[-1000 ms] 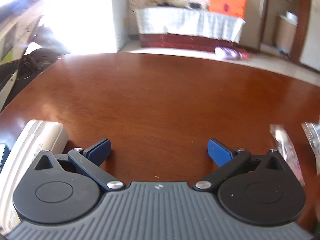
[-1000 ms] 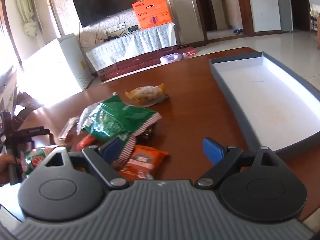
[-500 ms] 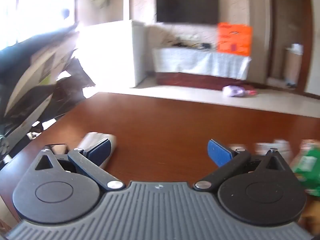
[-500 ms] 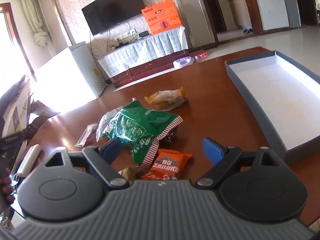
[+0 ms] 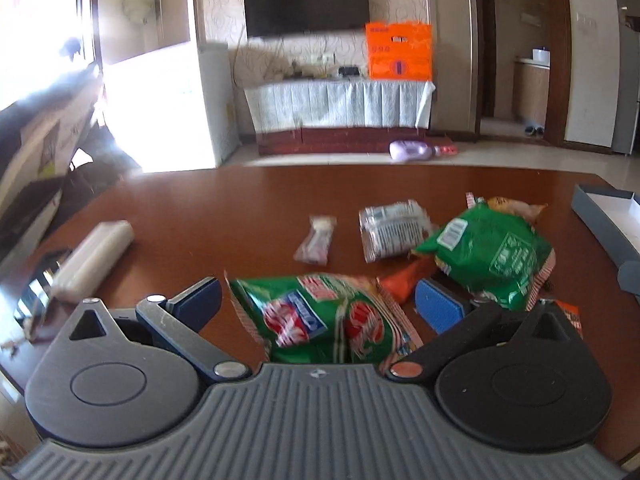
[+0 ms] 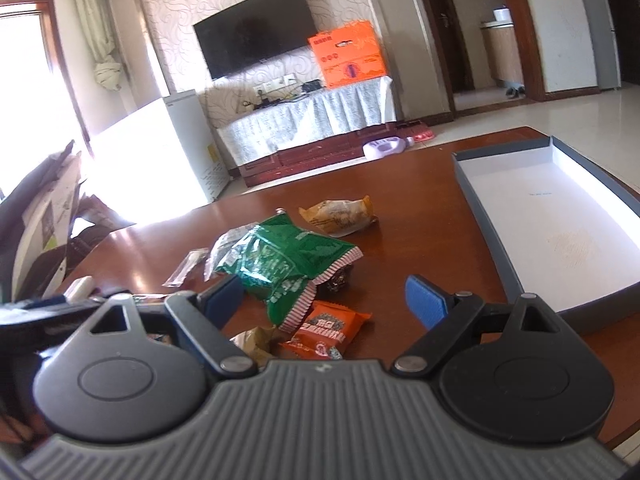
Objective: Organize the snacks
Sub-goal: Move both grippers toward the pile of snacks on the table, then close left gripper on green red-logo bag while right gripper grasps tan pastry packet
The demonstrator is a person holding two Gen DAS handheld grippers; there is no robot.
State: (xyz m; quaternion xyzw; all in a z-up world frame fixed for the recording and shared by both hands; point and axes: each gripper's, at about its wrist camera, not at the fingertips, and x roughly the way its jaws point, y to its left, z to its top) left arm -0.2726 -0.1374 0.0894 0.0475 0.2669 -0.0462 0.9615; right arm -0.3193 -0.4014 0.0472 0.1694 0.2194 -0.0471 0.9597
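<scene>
Both grippers — left gripper [image 5: 318,300] and right gripper [image 6: 324,300] — have fingers released and grasp nothing, above the snack packets [image 6: 280,264] piled on the tabletop [image 6: 420,248], with the grey tray [image 6: 492,248] farther right.

My left gripper [image 5: 318,300] points forward and somewhat down, jaws spread wide, nothing pinched between the blue pads [image 5: 438,307]. My right gripper [image 6: 324,300] sits at a similar downward tilt, its jaws just as wide and gripping nothing. Both hang above the table [image 5: 240,216] without touching it. My hands themselves are out of sight behind the cameras.
</scene>
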